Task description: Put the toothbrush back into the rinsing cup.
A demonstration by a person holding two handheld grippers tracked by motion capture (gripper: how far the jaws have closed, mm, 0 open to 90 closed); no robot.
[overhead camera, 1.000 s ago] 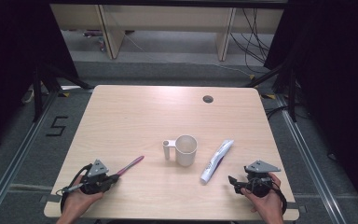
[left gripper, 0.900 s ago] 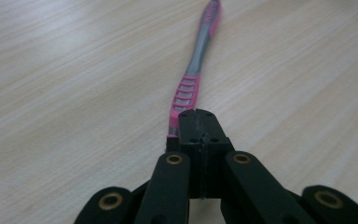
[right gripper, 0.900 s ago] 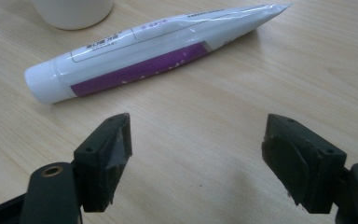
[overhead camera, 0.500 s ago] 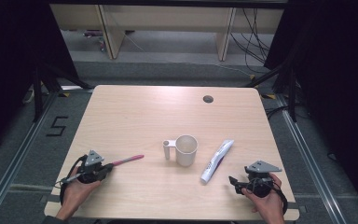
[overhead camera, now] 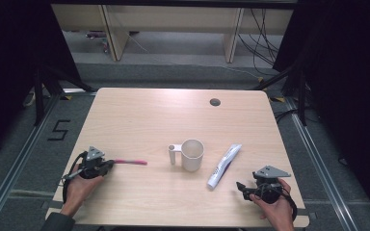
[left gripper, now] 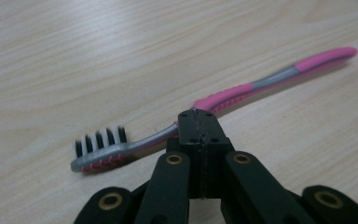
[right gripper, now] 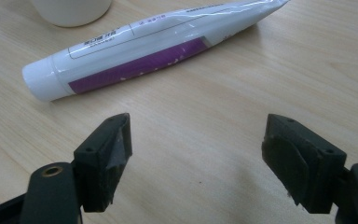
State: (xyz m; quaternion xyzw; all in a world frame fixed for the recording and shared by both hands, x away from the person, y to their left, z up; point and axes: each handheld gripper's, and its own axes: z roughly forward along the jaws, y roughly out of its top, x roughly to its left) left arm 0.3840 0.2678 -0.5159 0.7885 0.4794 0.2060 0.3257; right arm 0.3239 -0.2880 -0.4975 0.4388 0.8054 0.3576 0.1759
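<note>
A pink and grey toothbrush (overhead camera: pixel 130 162) (left gripper: pixel 242 91) sticks out rightward from my left gripper (overhead camera: pixel 110 165) (left gripper: pixel 198 116) at the table's front left. The jaws are shut, pinching its thin neck at their tips, with the bristle head to one side and the handle to the other. A white mug (overhead camera: pixel 191 155) stands at the table's middle. To its right lies a white and purple toothpaste tube (overhead camera: pixel 224 165) (right gripper: pixel 144 46). My right gripper (overhead camera: pixel 241 186) (right gripper: pixel 198 154) rests near the front right, open and holding nothing, a short way from the tube's cap end.
The wooden table (overhead camera: pixel 149 120) has a small dark hole (overhead camera: pixel 215 102) near its far right. The mug's base (right gripper: pixel 70 9) is at the top left of the right gripper view. Black frames and a grey floor surround the table.
My left gripper has shifted left and slightly farther away with the toothbrush. The brush has swung from pointing up-right to nearly level. The right gripper has stayed put.
</note>
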